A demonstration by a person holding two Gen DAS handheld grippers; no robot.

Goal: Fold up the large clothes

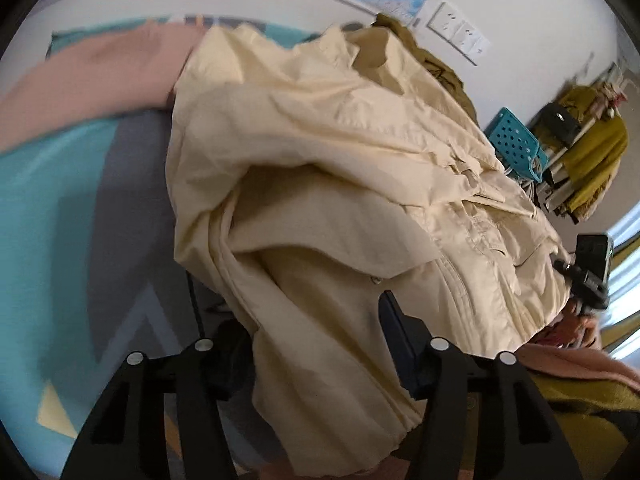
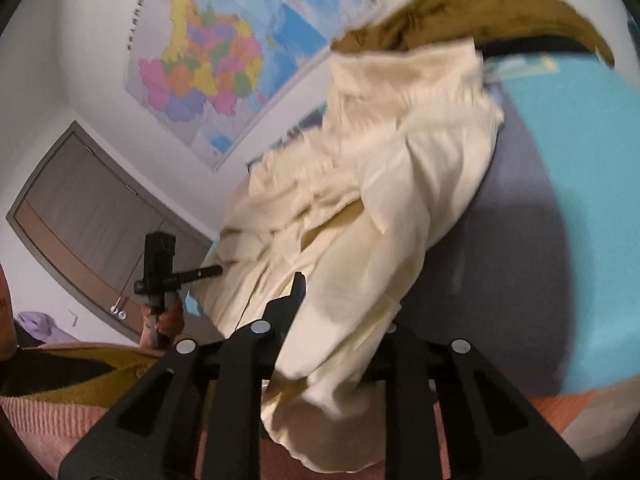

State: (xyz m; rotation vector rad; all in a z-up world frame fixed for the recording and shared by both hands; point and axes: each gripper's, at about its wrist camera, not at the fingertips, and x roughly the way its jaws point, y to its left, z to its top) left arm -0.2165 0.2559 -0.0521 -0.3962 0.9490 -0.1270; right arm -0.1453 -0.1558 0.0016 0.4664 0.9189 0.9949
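Observation:
A large cream garment (image 1: 320,152) hangs crumpled above the bed, stretched between my two grippers. In the left wrist view a thick bunch of it fills the gap of my left gripper (image 1: 316,320). The right finger (image 1: 396,320) shows against the cloth and the left finger is mostly hidden behind it. In the right wrist view the cream garment (image 2: 380,200) runs through my right gripper (image 2: 344,304), whose jaws stand narrow and pinch a fold. Its left finger (image 2: 298,284) shows and the other is covered. Each view shows the other gripper at the garment's far edge, held by a hand (image 2: 168,320).
The turquoise and grey bed cover (image 1: 60,200) lies under the garment. A pink garment (image 1: 92,76) lies at the far left and an olive one (image 2: 460,12) behind the cream one. A teal basket (image 1: 514,142) and a clothes rack (image 1: 592,160) stand by the wall. A map (image 2: 208,52) and a door (image 2: 88,220) are behind.

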